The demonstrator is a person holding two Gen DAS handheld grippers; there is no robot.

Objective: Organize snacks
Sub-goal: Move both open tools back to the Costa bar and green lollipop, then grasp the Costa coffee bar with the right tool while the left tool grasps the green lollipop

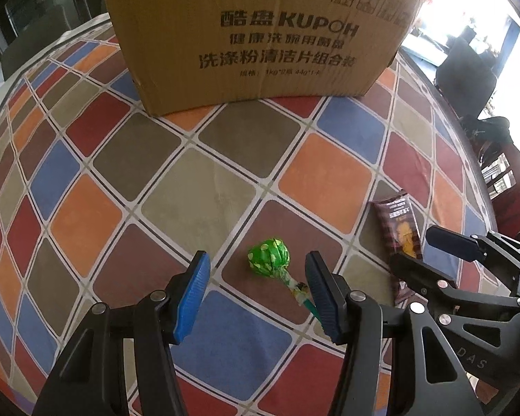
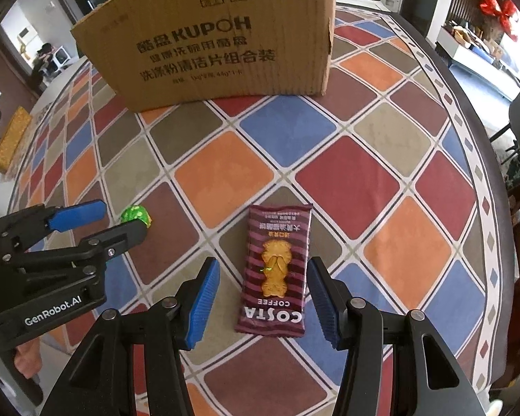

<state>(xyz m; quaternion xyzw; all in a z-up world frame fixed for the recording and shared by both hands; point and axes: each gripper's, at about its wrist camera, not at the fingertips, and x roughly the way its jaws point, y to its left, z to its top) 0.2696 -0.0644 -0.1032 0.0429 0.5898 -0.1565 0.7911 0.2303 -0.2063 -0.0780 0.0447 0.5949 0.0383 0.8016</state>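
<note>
A green wrapped lollipop (image 1: 269,257) lies on the checkered tablecloth, its stick pointing toward the right finger. My left gripper (image 1: 258,277) is open around it, low over the cloth. A maroon Costa Coffee biscuit packet (image 2: 275,272) lies flat; my right gripper (image 2: 263,293) is open with a blue pad on either side of it. The packet also shows in the left wrist view (image 1: 400,228), with the right gripper (image 1: 430,253) over it. The lollipop (image 2: 135,215) and left gripper (image 2: 100,220) show in the right wrist view. A brown KUPOH cardboard box (image 1: 256,34) stands behind.
The round table with the checkered cloth (image 2: 346,180) falls away at its right edge (image 2: 482,159). A yellow packet (image 2: 10,138) lies off to the far left. Chairs and furniture stand beyond the table on the right (image 1: 468,76).
</note>
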